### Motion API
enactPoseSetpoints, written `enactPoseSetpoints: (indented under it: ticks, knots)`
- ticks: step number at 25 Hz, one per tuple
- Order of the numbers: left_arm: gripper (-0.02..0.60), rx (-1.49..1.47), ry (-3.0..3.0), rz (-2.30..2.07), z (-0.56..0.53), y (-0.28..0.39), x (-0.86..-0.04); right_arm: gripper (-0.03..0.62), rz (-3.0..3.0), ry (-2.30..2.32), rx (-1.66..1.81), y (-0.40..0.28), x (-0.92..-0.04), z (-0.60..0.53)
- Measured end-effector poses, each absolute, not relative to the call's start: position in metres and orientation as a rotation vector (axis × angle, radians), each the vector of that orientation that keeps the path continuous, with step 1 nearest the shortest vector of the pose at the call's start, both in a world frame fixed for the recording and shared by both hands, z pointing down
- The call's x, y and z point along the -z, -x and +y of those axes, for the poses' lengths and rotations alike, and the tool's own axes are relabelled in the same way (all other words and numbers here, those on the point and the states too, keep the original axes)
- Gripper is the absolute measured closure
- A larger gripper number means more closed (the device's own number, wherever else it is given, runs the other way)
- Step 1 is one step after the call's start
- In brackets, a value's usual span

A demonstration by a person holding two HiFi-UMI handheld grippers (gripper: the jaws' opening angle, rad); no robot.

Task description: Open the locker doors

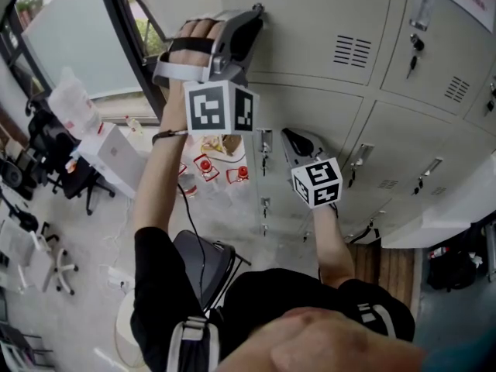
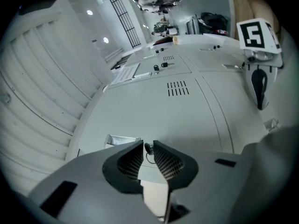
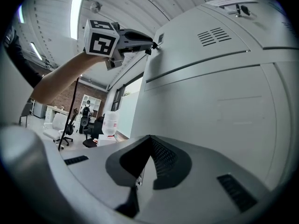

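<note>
Lockers: a person's left gripper [image 1: 256, 11] reaches up to the key [image 2: 148, 148] in a top door [image 2: 154, 111]. Its jaws stand a crack apart, with the key between the tips and not clearly pinched. The right gripper [image 1: 288, 136], closed and empty, points at a lower door [image 1: 318, 118]. The painted steel doors look stiff, light and slick (key or latch edge seems the only purchase). Behind lie a grey floor [image 1: 101, 231], a window [image 1: 70, 53] and a chair [image 1: 74, 180].

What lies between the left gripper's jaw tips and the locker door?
A small key on a wire ring, right at the parted tips of the left gripper; the left gripper view shows it.
</note>
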State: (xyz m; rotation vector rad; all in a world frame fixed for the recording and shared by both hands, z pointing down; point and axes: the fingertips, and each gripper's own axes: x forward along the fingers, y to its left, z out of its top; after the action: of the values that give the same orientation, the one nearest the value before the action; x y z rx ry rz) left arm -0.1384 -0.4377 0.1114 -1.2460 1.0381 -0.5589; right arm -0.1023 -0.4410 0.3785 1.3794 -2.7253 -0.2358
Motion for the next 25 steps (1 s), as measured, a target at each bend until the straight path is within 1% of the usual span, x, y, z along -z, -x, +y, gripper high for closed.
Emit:
enactPoseSetpoints:
  ticks: [3,7,11,15,18,25]
  knots:
    - [0.477,0.522,1.31,1.048,-0.436,0.142,-0.112,0.579,-2.734,-1.367,0.236,0.105,-0.378,-0.441]
    - [0.448,0.409,1.505,1.067,-0.434,0.147,-0.112,0.579,-2.737,-1.354,0.237,0.108,-0.379,-0.44]
    - [0.399,0.185,1.865,1.069,-0.429,0.154,-0.108,0.579,-2.735,-1.349,0.231,0.108,-0.381,-0.44]
    - [0.393,-0.032,2.135,1.064,-0.429,0.165,-0.107,0.579,-2.781,-1.349,0.254,0.108,-0.372,-0.436]
    - [0.393,-0.165,2.273,1.063,-0.432,0.174,-0.112,0.579,-2.863,-1.357,0.33,0.106,-0.339,-0.43]
    - [0.394,-0.276,2.436,1.15,-0.453,0.198,-0.127,0.579,-2.972,-1.271,0.519,0.11,-0.248,-0.417]
